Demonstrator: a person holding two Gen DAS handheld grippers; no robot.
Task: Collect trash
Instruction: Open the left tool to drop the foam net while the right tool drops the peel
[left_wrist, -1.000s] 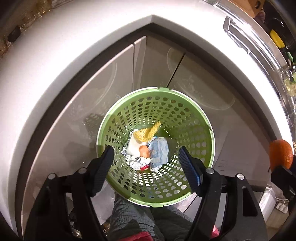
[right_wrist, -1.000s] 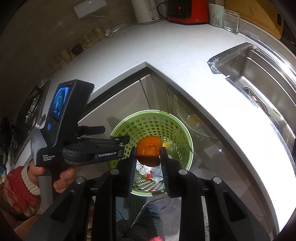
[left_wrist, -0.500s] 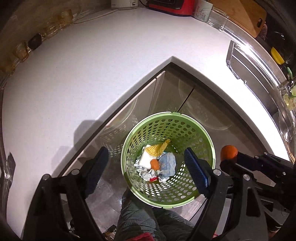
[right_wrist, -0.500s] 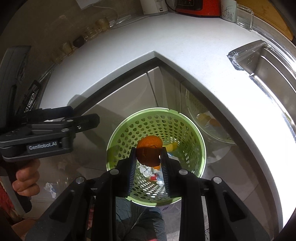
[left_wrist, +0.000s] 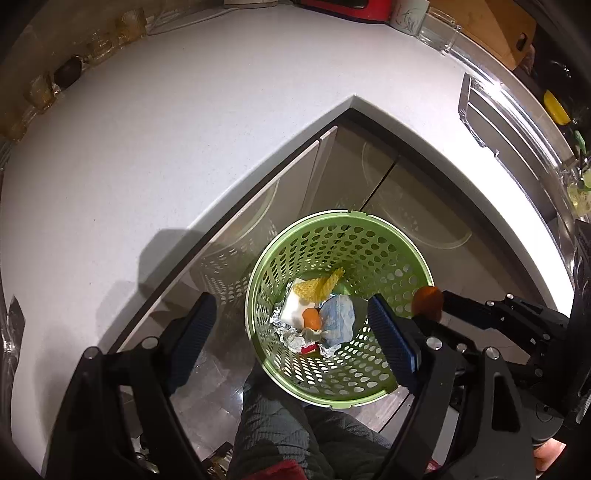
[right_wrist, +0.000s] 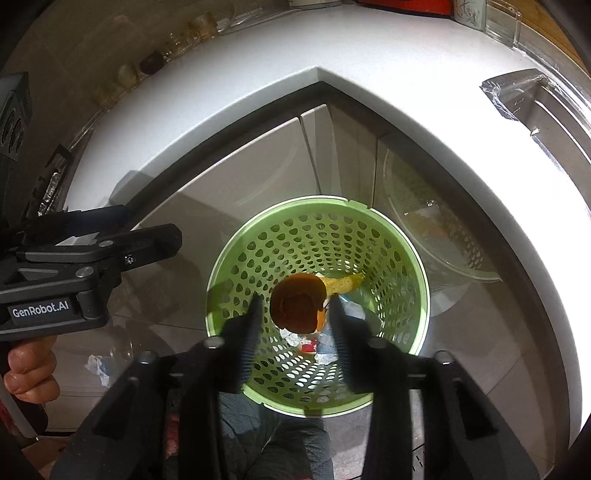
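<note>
A green perforated basket (left_wrist: 413, 254) stands on the floor below a white counter corner; it also shows in the right wrist view (right_wrist: 229, 266). Inside lie crumpled foil (left_wrist: 286, 330), white and blue paper (left_wrist: 338, 319), a yellow peel (left_wrist: 319, 286) and a small orange piece (left_wrist: 312, 318). My right gripper (right_wrist: 295, 306) is over the basket mouth, its jaws now apart with gaps on both sides of an orange peel (right_wrist: 298, 304) (left_wrist: 427, 300). My left gripper (left_wrist: 291, 325) is open and empty above the basket.
White countertop (left_wrist: 184, 129) wraps around the corner above grey cabinet doors (right_wrist: 258, 166). A steel sink (right_wrist: 535, 107) is at the right. Jars (left_wrist: 44, 92) line the back left. A crumpled scrap (right_wrist: 98, 365) lies on the floor left of the basket.
My right gripper has opened and moved lower over the basket, letting go of the orange peel. My left gripper has risen and drawn back, still open.
</note>
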